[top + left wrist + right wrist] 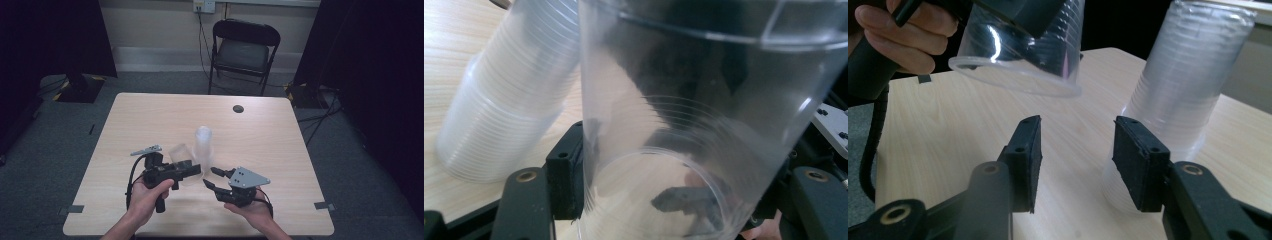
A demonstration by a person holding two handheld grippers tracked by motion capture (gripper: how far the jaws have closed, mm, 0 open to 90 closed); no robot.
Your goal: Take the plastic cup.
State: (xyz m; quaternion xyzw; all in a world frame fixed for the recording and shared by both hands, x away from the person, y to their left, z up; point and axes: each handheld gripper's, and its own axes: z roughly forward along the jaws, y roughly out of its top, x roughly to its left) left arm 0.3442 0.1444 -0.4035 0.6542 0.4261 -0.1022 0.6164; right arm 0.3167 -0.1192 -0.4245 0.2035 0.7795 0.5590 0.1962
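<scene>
Clear cup (181, 152), black claws, pale wood table (150, 115)

Looked along the right gripper (1075, 160), two black padded jaws apart with bare pale wooden tabletop (938, 130) between. Saw a single clear plastic cup (1018, 47) clamped above-left, lifted off the wood. Spotted a tall upside-down stack of translucent plastic cups (1180, 85) just right.

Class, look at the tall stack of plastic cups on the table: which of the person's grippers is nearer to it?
Probably the left. The left gripper, shut on a single clear cup, sits right beside the stack of cups. The right gripper, jaws apart and empty, is slightly nearer the person.
</scene>
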